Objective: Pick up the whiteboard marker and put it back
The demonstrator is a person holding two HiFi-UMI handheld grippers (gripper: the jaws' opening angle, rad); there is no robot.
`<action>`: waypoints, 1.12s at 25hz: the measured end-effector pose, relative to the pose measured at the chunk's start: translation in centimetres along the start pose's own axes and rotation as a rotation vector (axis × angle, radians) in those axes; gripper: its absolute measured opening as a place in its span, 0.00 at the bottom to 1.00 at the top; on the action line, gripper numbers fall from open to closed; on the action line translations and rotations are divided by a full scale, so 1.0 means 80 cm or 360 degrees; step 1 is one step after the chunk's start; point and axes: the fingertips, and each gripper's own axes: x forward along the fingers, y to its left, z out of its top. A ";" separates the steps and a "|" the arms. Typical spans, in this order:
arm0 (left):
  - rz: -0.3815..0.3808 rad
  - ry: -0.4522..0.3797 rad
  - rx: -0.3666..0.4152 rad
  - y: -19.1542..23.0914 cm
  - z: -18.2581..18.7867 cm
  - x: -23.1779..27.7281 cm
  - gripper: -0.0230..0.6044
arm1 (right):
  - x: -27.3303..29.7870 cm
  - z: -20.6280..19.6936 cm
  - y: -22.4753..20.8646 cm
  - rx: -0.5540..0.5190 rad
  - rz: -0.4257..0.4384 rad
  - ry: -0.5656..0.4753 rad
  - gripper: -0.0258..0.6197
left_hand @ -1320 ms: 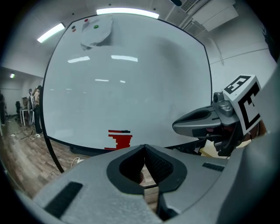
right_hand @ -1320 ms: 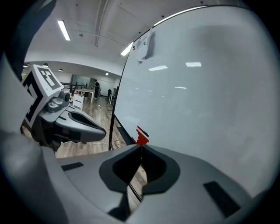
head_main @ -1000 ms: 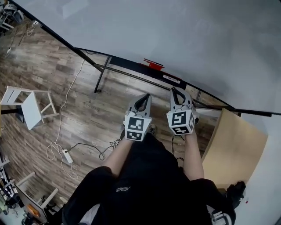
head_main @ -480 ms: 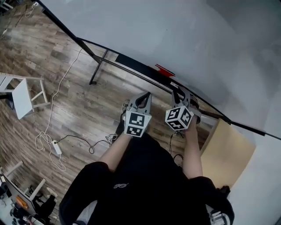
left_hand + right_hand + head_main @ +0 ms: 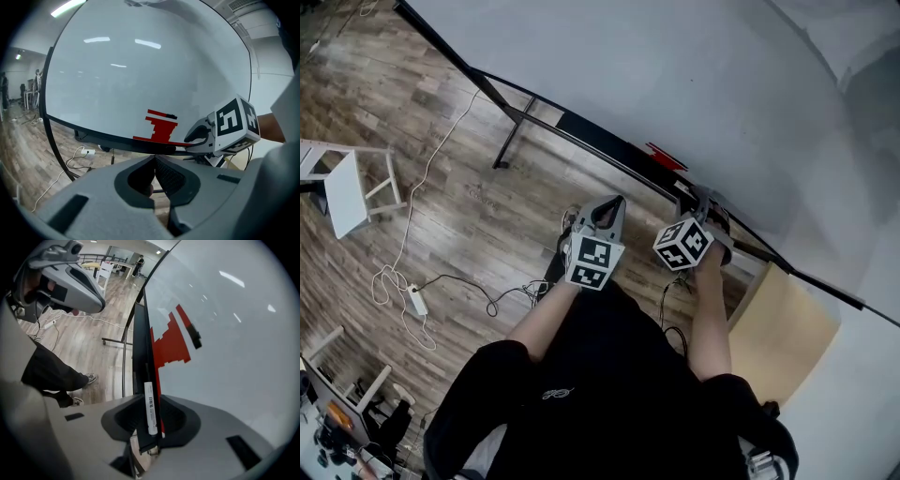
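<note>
The right gripper (image 5: 150,420) has moved in to the bottom ledge (image 5: 139,348) of the whiteboard (image 5: 225,333), its fingers apart around the whiteboard marker (image 5: 149,406) lying along it, seemingly ready to grasp, while the left gripper (image 5: 154,176) hangs back, fingers pressed together, empty.

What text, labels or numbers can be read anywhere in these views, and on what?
No text reads clearly.
Whiteboard marker: dark print along its white barrel, too small to read.
Person's black top: pale emblem, illegible.
Gripper cubes: black-and-white square patterns, no words.
Whiteboard: red blocks, no writing.
</note>
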 end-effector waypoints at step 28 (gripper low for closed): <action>0.0077 0.0048 0.0032 0.031 -0.013 -0.012 0.04 | 0.036 -0.002 0.004 -0.0087 0.0015 0.0125 0.13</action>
